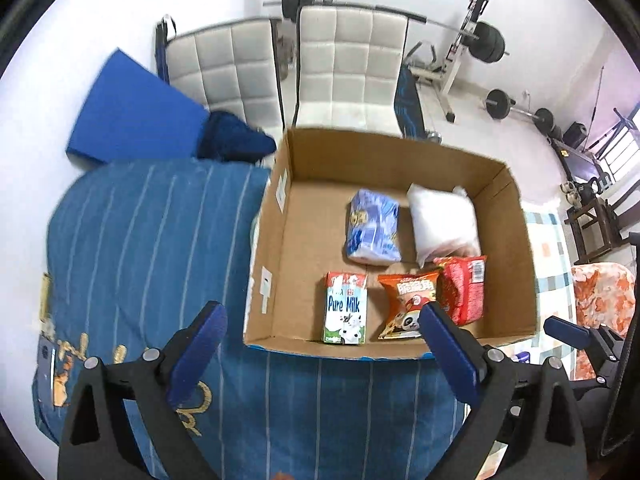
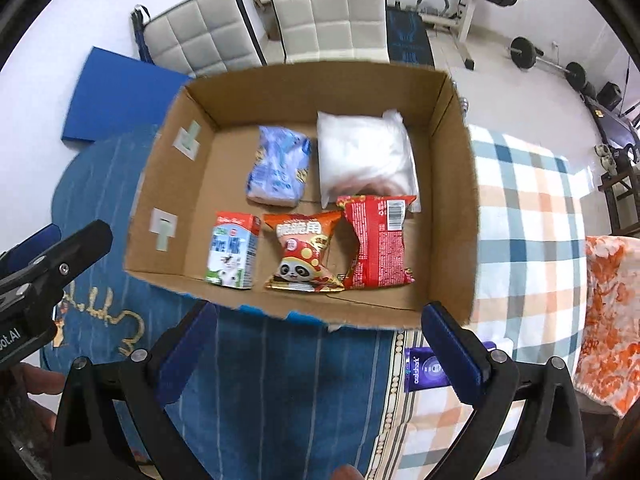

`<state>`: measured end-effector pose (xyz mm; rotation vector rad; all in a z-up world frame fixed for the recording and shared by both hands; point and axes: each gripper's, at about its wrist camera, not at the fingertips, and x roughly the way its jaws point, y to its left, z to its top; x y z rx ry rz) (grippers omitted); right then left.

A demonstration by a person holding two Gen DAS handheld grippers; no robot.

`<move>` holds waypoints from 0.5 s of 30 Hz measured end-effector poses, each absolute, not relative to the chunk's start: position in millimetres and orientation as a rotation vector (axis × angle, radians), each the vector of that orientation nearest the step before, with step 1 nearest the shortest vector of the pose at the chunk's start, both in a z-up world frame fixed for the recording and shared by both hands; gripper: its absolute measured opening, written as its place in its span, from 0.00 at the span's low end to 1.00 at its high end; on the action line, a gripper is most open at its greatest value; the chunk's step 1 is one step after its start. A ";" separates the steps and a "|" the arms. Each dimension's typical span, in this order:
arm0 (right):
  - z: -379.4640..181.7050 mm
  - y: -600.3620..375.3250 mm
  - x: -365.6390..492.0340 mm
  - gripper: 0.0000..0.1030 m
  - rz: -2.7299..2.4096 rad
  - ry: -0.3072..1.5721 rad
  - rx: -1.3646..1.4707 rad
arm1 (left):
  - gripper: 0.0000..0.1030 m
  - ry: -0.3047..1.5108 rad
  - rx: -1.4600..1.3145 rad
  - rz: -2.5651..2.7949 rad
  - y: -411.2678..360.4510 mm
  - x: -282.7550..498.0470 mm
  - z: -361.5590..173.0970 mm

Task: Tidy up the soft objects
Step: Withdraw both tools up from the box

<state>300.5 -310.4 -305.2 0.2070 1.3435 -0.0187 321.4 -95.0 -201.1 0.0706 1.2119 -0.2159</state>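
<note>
Hovering over the blue striped blanket, the left hand-held gripper is spread wide, holding nothing; likewise the right hand-held gripper. Only the right view shows a purple packet, perhaps toothpaste, on the checked sheet. Beyond, the cardboard box holds a milk carton, two snack bags, a tissue pack and a white bag.

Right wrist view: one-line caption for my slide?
Open right claw hovers before a cardboard box holding a milk carton, two snack bags, a tissue pack and a white bag.
</note>
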 end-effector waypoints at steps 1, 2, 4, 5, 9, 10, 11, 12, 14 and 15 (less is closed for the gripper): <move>-298.3 -308.1 297.4 1.00 -0.021 1.333 0.208 | 0.96 1.197 0.076 -0.216 -93.4 320.1 -195.4; -289.0 -309.0 292.2 1.00 -0.017 1.320 0.210 | 0.96 1.183 0.080 -0.216 -94.1 317.1 -191.1; -273.7 -308.0 285.3 1.00 -0.014 1.298 0.217 | 1.00 1.151 0.083 -0.222 -93.7 309.4 -175.9; -268.1 -307.8 282.2 1.00 -0.013 1.287 0.221 | 1.00 1.141 0.087 -0.220 -93.7 307.0 -171.0; -246.6 -307.5 267.9 1.00 -0.001 1.245 0.239 | 1.00 1.098 0.103 -0.224 -93.0 292.5 -148.9; -241.8 -307.8 264.6 1.00 0.000 1.237 0.242 | 1.00 1.091 0.100 -0.229 -92.6 289.2 -144.2; -236.9 -308.4 260.9 1.00 0.000 1.227 0.246 | 1.00 1.085 0.094 -0.229 -91.9 286.3 -141.1; -232.2 -309.3 257.0 1.00 0.002 1.217 0.250 | 1.00 1.080 0.099 -0.217 -91.1 283.6 -136.1; -222.1 -313.9 247.7 1.00 0.001 1.187 0.259 | 1.00 1.059 0.087 -0.225 -89.6 277.2 -125.5; -218.1 -316.9 243.3 1.00 0.003 1.166 0.261 | 1.00 1.046 0.081 -0.227 -89.6 273.9 -121.6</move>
